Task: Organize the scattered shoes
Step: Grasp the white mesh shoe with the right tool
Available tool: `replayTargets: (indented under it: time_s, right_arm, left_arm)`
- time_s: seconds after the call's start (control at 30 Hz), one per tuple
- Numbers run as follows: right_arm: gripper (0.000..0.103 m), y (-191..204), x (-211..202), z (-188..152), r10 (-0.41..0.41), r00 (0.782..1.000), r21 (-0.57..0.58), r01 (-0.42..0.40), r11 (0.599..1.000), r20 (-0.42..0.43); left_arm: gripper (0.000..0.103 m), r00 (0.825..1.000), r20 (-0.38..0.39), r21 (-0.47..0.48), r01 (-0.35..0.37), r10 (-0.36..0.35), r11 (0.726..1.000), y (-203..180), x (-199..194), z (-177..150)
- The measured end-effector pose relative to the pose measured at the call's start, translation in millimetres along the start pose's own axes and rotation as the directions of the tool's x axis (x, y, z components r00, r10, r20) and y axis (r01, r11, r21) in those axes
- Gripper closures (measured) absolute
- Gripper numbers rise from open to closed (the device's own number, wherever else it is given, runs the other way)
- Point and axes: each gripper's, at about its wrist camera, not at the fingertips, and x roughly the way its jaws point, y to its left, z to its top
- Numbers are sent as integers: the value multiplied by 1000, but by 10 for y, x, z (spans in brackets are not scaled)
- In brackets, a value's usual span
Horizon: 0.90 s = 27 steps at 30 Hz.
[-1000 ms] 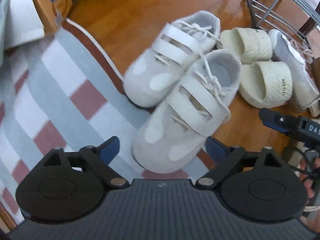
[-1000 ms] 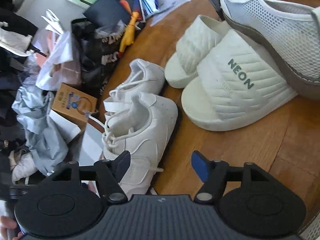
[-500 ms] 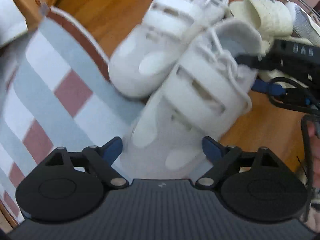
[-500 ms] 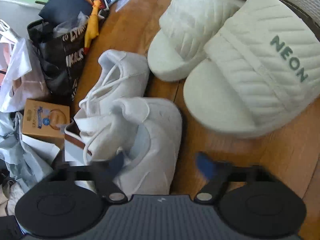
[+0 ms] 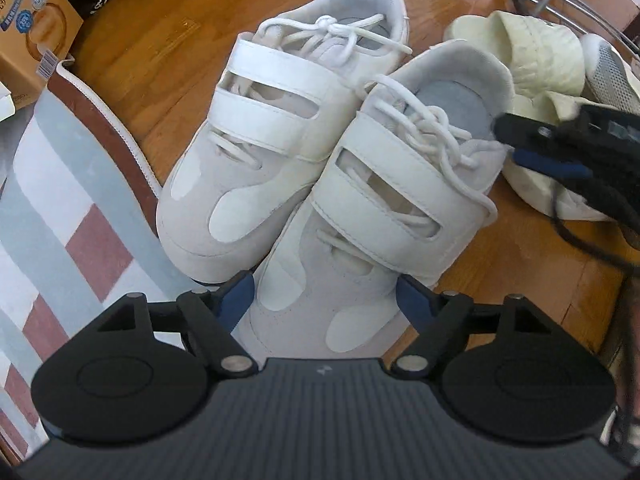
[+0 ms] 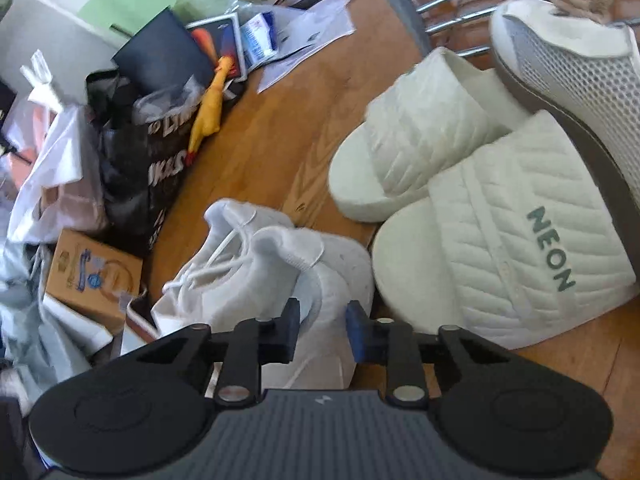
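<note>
- Nearest in the left wrist view, the left claw [image 5: 325, 295] stands spread wide, its blue-tipped fingers either side of the toe of the nearer white strap-and-lace sneaker [image 5: 372, 216]; neither pad seems to press the shoe yet.
- That sneaker lies at the centre of the frame, toe toward the camera, overlapping its twin, the second white sneaker [image 5: 276, 120], just above and to the left; both toes rest on the edge of a grey, white and brick-red striped mat [image 5: 68, 208].
- In the right wrist view the right claw [image 6: 322, 330] is drawn narrow at bottom centre, pinching the heel collar of the nearer sneaker [image 6: 316, 280]; in the left wrist view it appears at that heel, at the right edge.
- To lift well, I judge the right claw should keep a firm bite on the collar, clear of the loose laces, while the left closes squarely across the toe so the shoe rises level and does not drag its twin.
- Farther off, to the right, a pair of cream ribbed foam slides [image 6: 472, 216] sits side by side on the wooden floor [image 6: 272, 148], the nearer one touching the held sneaker.
- Beyond them, upper right, a white mesh trainer [image 6: 576, 68] leans by a chrome wire rack [image 6: 460, 12], the likely place for the sneakers.
</note>
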Motion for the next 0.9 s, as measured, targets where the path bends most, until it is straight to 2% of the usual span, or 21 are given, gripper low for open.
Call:
replayTargets:
  time_s: [0.07, 0.1, 0.2, 0.27, 0.33, 0.43, 0.5, 0.53, 0.6, 0.7, 0.77, 0.9]
  right_arm:
    - [27, 19, -76, -71, -24, 999, -7, 24, 1000, -34]
    - [26, 23, -108, -118, -37, 998, -9, 36, 999, -49]
    - [27, -7, -38, -328, -11, 994, 19, 13, 1000, -110]
    - [36, -45, 125, -466, 52, 987, 103, -36, 994, -150]
    - [35, -67, 228, -515, 97, 982, 162, -70, 984, -162]
    - [35, -68, 405, -574, 188, 964, 222, -145, 964, -186]
    - [35, -25, 436, -578, 221, 949, 214, -173, 961, -226]
    - [35, 22, 372, -564, 213, 948, 183, -172, 968, -235]
    - [32, 101, 154, -487, 167, 959, 107, -146, 983, -228]
    - [30, 140, -351, -241, 46, 978, -6, -49, 999, -203]
    - [28, 56, -880, 3, -34, 988, -53, 27, 998, -150]
    - [23, -226, -1478, 235, -118, 992, -67, 115, 991, -53]
  left_arm:
    - [25, 1000, 13, 0, -2, 2, 1000, 5, -10, -4]
    - [25, 1000, 16, 2, -5, 5, 1000, 0, -11, -9]
    - [26, 1000, 20, -7, -14, 14, 1000, 4, -19, -8]
    - [25, 999, 20, -16, -24, 25, 1000, 44, -22, 11]
    - [25, 998, 32, -32, -49, 50, 998, 120, -35, 36]
    - [24, 994, 36, -45, -103, 105, 994, 204, -60, 59]
    - [28, 992, 25, -49, -126, 128, 991, 249, -99, 59]
    - [27, 992, 14, -46, -127, 127, 991, 262, -132, 53]
    - [24, 998, 6, -24, -65, 65, 998, 219, -321, -22]
    - [22, 1000, 14, 11, 27, -27, 1000, 49, -572, -120]
    - [21, 998, 22, 43, 51, -52, 998, -120, -674, -143]
    - [18, 996, 33, 151, 82, -88, 985, -642, -777, -30]
